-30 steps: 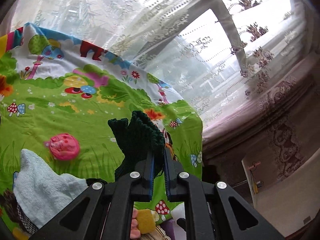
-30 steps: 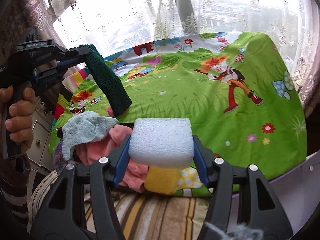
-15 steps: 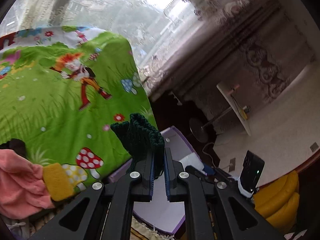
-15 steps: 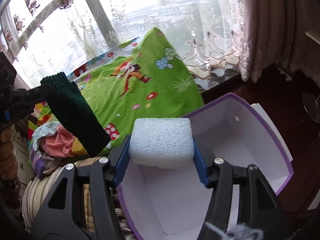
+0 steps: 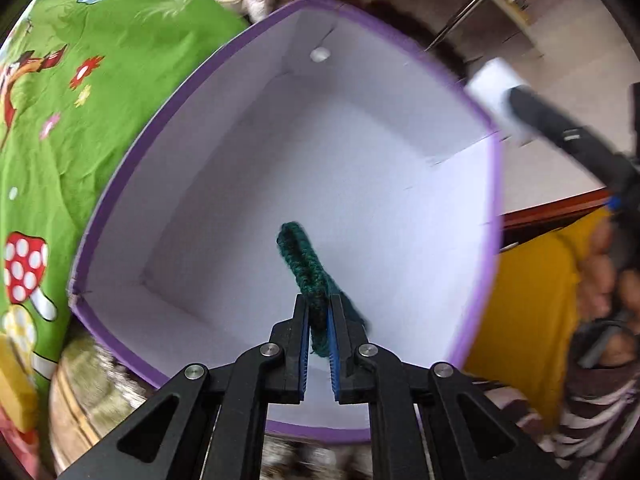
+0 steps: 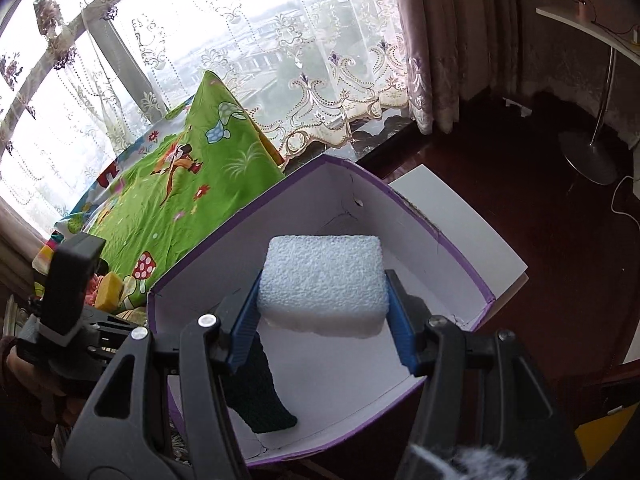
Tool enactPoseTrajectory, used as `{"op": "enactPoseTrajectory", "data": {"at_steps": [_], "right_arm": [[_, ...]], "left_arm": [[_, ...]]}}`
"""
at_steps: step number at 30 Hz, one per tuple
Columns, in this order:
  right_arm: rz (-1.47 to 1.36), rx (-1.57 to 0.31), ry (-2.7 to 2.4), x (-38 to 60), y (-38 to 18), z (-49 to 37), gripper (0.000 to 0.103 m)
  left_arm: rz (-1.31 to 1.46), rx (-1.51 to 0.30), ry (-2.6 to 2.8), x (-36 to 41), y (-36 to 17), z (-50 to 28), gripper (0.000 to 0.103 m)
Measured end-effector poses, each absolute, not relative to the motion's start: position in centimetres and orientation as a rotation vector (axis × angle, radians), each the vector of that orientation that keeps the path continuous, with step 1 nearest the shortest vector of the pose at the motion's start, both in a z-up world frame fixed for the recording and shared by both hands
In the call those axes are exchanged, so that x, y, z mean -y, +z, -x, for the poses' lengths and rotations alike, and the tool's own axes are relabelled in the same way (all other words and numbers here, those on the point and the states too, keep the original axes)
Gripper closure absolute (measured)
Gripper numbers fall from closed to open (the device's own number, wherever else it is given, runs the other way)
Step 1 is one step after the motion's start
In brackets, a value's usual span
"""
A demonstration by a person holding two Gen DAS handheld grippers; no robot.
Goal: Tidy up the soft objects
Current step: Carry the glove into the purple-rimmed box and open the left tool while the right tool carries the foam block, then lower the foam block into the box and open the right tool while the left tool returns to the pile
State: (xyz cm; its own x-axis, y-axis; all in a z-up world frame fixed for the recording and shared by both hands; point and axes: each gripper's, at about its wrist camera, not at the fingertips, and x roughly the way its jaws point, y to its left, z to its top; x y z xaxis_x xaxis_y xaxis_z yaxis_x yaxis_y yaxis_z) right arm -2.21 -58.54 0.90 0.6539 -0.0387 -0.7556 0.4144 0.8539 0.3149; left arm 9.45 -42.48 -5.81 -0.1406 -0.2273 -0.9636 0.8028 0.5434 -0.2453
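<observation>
Over the open purple-rimmed box (image 5: 494, 184), two loads are being held at once. The left gripper (image 5: 318, 320) is seen pointing steeply down into the box, its jaws pinched nearly shut on a dark green knitted piece (image 5: 306, 268). That piece hangs below the jaws as a long strip; in the right wrist view its lower end (image 6: 266, 400) is seen low inside the box, near the white floor, though whether it is touching cannot be told.

The right gripper (image 6: 322, 312) is held about half open, its blue pads (image 6: 244, 320) pressed against the two short sides of a white foam block (image 6: 322, 284). The block is carried level above the box, its long side lying across the jaws, and in the left wrist view it (image 5: 496, 96) is seen out beyond the far rim rather than over the floor.

So the relation that matters: straight down from each gripper lies the box, and the left one is judged nearer to release, being already inside the walls. A drop of the knitted piece looks due first; the block would need bringing further in. The green cartoon sheet (image 6: 176, 192) lies beside the box.
</observation>
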Motion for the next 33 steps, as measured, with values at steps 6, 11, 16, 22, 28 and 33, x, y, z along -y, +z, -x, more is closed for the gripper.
{"op": "enactPoseTrajectory", "data": {"at_steps": [6, 11, 16, 22, 28, 33], "right_arm": [[-0.506, -0.838, -0.235, 57.9, 0.0, 2.0, 0.041], [-0.502, -0.844, -0.214, 57.3, -0.2, 1.7, 0.041], [-0.492, -0.863, -0.206, 56.8, -0.6, 1.4, 0.041], [-0.457, -0.891, -0.175, 55.3, -0.8, 0.6, 0.041], [-0.404, -0.947, -0.142, 53.4, -1.7, -0.3, 0.041], [-0.328, -1.014, -0.079, 50.2, -2.8, -1.2, 0.041]], "left_arm": [[-0.694, -1.318, -0.869, 43.0, -6.3, -10.5, 0.094], [-0.79, -1.238, -0.858, 44.0, -6.7, -10.3, 0.094], [-0.834, -1.167, -0.858, 44.9, -6.3, -9.5, 0.092], [-0.783, -1.208, -0.776, 43.9, -5.8, -10.7, 0.066], [-0.629, -1.197, -0.788, 39.6, -2.3, -13.1, 0.049], [-0.257, -1.16, -0.761, 33.9, 1.4, -14.4, 0.049]]}}
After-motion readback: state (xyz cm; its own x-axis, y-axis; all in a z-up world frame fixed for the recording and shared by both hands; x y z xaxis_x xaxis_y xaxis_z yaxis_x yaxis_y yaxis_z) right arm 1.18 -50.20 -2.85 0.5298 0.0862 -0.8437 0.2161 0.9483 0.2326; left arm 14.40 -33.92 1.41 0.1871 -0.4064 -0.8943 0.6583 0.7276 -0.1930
